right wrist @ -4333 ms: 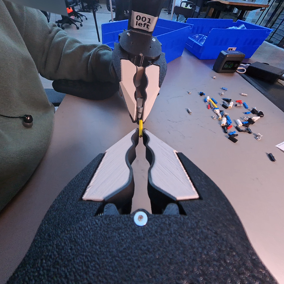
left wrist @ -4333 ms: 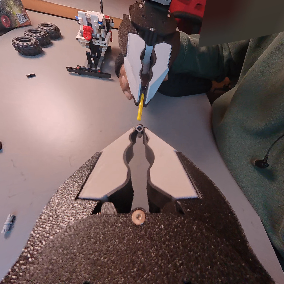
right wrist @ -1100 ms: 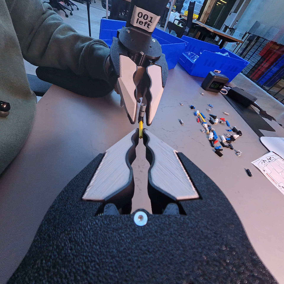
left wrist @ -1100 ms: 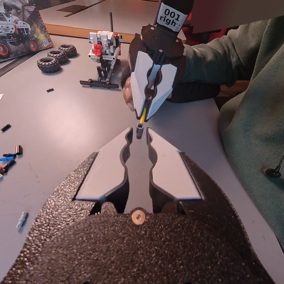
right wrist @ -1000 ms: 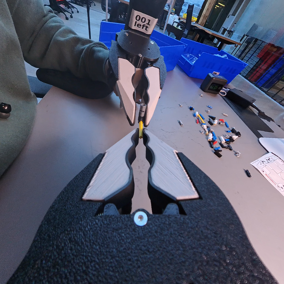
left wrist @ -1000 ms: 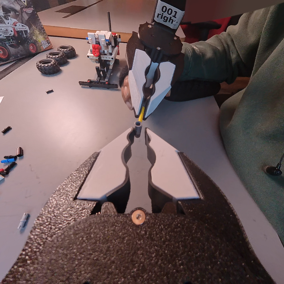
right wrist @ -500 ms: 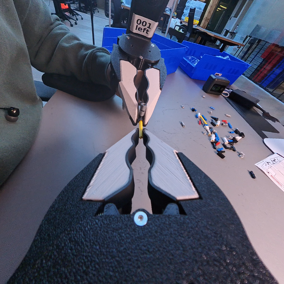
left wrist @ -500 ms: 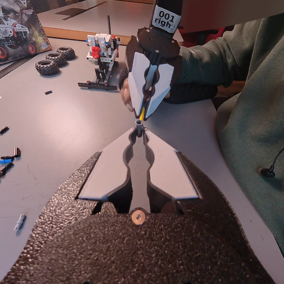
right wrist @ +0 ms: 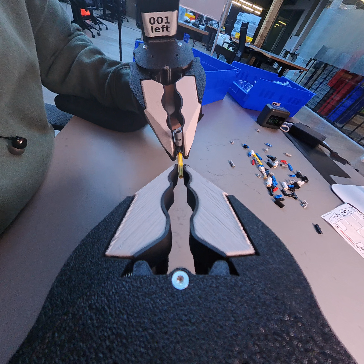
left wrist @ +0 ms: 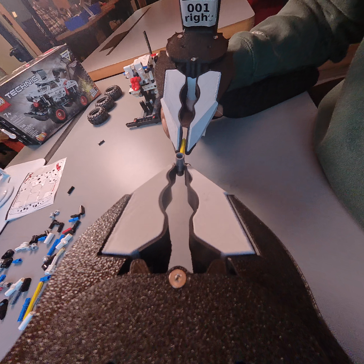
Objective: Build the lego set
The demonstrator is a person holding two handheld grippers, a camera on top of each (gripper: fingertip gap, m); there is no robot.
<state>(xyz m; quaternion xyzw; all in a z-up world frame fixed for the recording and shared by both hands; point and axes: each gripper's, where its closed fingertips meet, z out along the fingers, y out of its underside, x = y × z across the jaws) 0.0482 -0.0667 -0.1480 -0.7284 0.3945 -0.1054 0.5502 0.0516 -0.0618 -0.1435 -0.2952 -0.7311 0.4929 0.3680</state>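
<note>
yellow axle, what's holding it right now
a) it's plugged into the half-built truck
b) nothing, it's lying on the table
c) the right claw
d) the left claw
c: the yellow axle is pinched between the tips of the right claw, its far end pointing at the grey sleeve held in the left claw.

Each camera sits low behind its own fingers, looking along them close above the grey surface (left wrist: 118,153). The two views face each other; both share the meeting fingertips and the loose parts (right wrist: 275,177).
</note>
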